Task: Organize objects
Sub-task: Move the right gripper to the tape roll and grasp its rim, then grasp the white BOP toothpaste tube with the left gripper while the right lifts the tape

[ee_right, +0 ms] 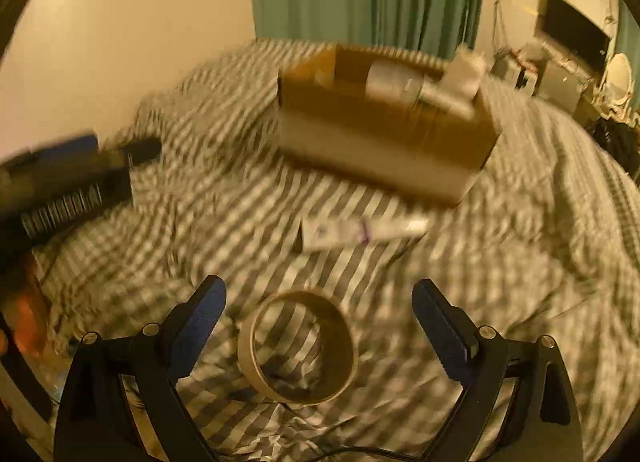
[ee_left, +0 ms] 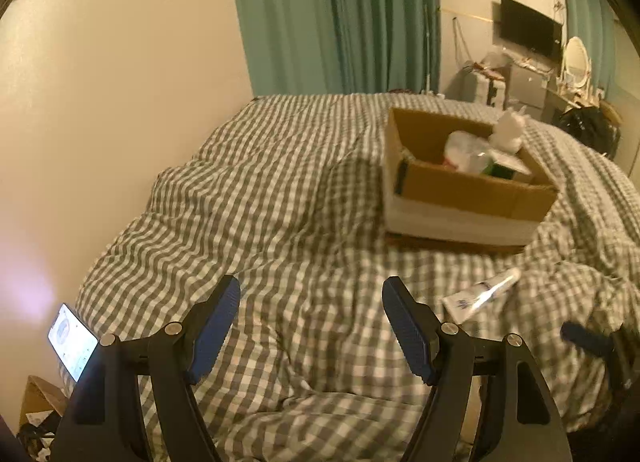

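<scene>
The cardboard ring (ee_right: 297,348) — it looks like a spent tape core — lies on the checked bedcover (ee_right: 520,262) directly between the spread fingers of the right tool (ee_right: 319,320), nothing gripped. It is probably very light and fairly stiff, but a thin hollow hoop like this would likely buckle under a hard squeeze. The safer hold, as I judge it, is across one wall, one finger inside the ring and one outside, rather than pinching the whole hoop from both sides. The soft, rumpled cover beneath gives no firm backing, so the ring may tip or sink as the fingers close.

Beyond the ring lies a white tube (ee_right: 362,232), flat on the cover, its cap end pointing right. It seems soft-bodied and smooth, so it may slip; a grip mid-body across its flat width looks best. In the left wrist view the same tube (ee_left: 482,294) sits just right of the left tool (ee_left: 312,322), which is also spread wide and empty.

The open cardboard box (ee_right: 384,149) stands farther back on the bed, already holding a plastic bottle (ee_left: 466,149) and other white items — the likely destination. Its near wall must be cleared from above. The left tool's body shows blurred at the left edge of the right view, apart from the ring. A lit phone (ee_left: 72,342) lies at the bed's left edge.
</scene>
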`<state>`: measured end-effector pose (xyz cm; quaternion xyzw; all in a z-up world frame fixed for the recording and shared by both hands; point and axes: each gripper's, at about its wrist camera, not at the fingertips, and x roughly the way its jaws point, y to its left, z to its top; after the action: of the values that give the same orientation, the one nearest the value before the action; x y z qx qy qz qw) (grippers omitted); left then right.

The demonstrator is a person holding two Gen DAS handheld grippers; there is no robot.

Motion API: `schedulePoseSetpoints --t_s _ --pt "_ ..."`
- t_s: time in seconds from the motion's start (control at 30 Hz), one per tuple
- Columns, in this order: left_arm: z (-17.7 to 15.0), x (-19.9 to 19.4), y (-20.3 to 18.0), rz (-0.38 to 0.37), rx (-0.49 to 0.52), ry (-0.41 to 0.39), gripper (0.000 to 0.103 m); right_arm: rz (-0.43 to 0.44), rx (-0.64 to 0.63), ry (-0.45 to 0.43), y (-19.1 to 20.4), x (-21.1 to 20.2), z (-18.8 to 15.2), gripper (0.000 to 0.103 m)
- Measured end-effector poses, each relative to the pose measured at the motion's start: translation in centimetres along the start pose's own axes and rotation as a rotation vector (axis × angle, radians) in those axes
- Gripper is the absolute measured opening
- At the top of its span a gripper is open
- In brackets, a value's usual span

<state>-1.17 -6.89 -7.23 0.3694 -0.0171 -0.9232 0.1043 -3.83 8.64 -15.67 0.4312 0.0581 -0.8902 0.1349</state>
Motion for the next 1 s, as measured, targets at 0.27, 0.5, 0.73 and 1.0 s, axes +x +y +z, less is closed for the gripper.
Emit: schedulePoseSetpoints --t_s 0.27,0.5,0.73,1.0 --pt "-1.1 3.4 0.4 -0.001 -0.013 0.056 0.076 0.079 0.063 0.117 -1.1 5.2 -1.7 0.095" --pt "-1.5 5.2 -0.2 -0.004 0.01 0.09 0.076 0.114 0.064 0.174 -1.2 6.9 -1.9 0.092" --pt "-0.9 5.7 -0.8 -0.008 0.022 0.089 0.076 0.108 0.023 0.103 -1.1 4.2 -0.2 0.078" --pt "-0.2 6.7 -3.6 -0.03 0.063 0.092 0.076 -0.01 0.095 -0.083 -6.9 -0.6 6.0 0.078"
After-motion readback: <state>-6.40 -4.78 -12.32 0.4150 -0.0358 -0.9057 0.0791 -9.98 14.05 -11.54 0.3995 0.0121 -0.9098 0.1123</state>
